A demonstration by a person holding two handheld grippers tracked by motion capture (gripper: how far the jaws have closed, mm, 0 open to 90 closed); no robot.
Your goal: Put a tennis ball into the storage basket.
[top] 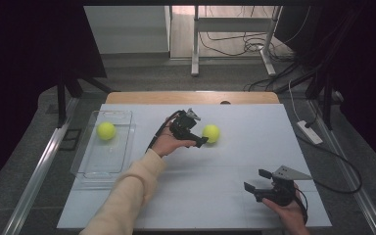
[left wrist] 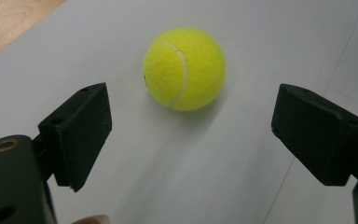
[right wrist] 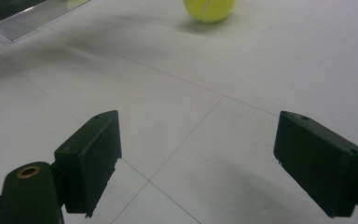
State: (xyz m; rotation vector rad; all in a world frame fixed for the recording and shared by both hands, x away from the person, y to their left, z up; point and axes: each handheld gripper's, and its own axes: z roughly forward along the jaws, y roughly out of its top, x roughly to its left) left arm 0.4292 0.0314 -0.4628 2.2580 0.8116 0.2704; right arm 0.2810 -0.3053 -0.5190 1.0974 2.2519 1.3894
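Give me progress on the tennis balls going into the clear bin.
Done: one yellow-green tennis ball lies inside the clear plastic bin. In hand: the left gripper is open and aimed at the second yellow-green tennis ball, which sits on the white table, untouched and ahead of the jaws. Left: grip it and carry it to the bin. The right gripper rests open.

We're in a lab or test room here, a recording setup by the look of it. A white, flat-topped bench with a pale wooden far edge stands on grey carpet floor. Beyond the left tongs, black loose cables sprawl round a white metal desk frame. Right of the right tongs, a white plastic power strip lies on the floor. Dark curtains hang on both sides.
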